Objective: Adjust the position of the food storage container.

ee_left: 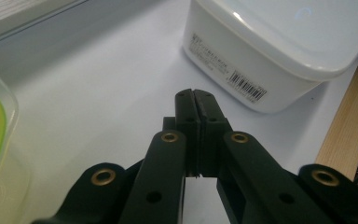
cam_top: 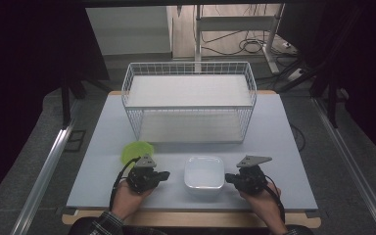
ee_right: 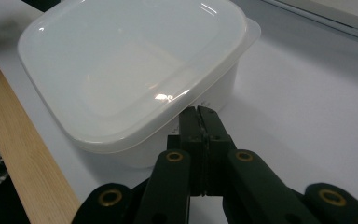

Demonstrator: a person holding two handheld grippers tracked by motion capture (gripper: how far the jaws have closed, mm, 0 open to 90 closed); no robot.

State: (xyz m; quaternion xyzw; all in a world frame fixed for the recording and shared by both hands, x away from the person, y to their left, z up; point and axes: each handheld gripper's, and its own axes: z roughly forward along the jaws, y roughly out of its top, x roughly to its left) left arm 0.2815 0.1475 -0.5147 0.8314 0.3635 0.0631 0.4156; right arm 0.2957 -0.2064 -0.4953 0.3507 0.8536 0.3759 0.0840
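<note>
Both hands come in over the near edge of the bench [cam_top: 103, 161], each holding a claw. In the high view the left claw [cam_top: 165, 175] sits just left of the white lidded container [cam_top: 204, 172], its jaws pressed together with nothing between them — in the left gripper view they meet just short of the container's labelled wall [ee_left: 242, 65]. The right claw [cam_top: 228, 178] is just right of the container, also closed and empty; in the right gripper view its tips [ee_right: 200, 116] stand close against the container's side under the lid [ee_right: 130, 60]. A green-lidded tub [cam_top: 137, 151] lies just beyond the left claw. Farther back stands a white wire basket [cam_top: 190, 100].
</note>
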